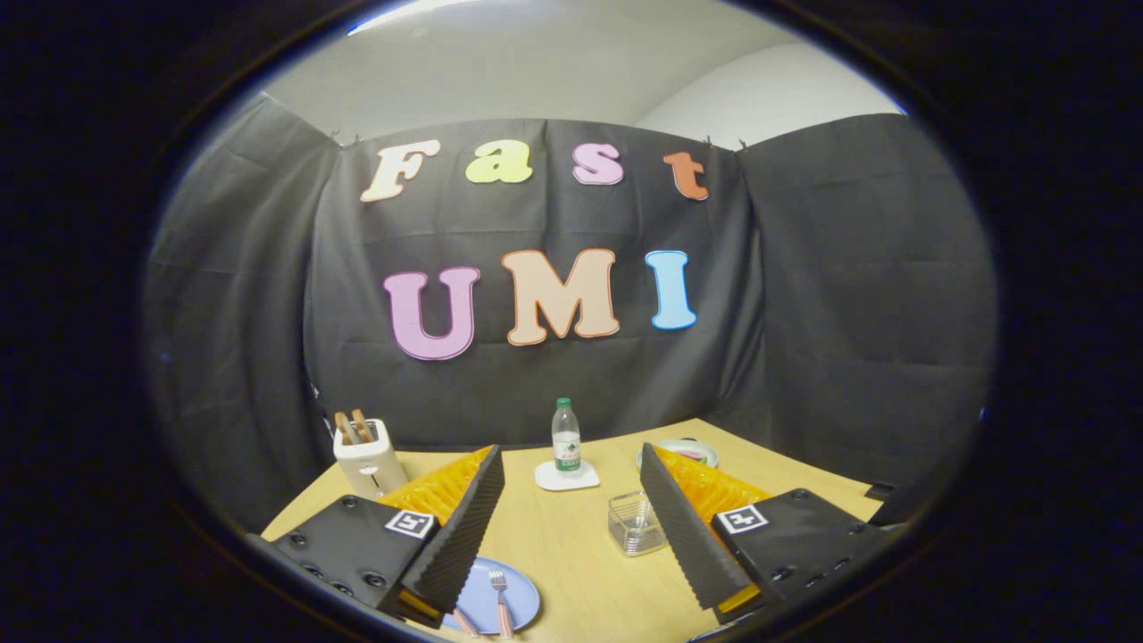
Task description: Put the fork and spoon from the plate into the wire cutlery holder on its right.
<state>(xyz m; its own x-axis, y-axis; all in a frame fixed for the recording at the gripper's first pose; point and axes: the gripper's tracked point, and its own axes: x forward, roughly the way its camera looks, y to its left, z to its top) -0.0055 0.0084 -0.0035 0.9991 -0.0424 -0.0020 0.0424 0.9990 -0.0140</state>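
Note:
A blue plate (513, 597) lies on the wooden table just inside my left finger (464, 527). On it rests a fork (501, 603) with a pinkish handle, and a second pinkish handle, likely the spoon (464, 622), pokes out from under the left finger. To the plate's right stands the wire cutlery holder (636, 522), close against my right finger (683, 527); I cannot tell if anything is inside it. My gripper (571, 527) hangs open above the table, nothing between its fingers.
A white toaster (368, 460) with two slices stands at the back left. A water bottle (565, 438) on a white coaster (568, 476) stands beyond the fingers, mid-table. A small bowl (688, 451) sits at the back right. A dark object (880, 491) lies at the table's right edge.

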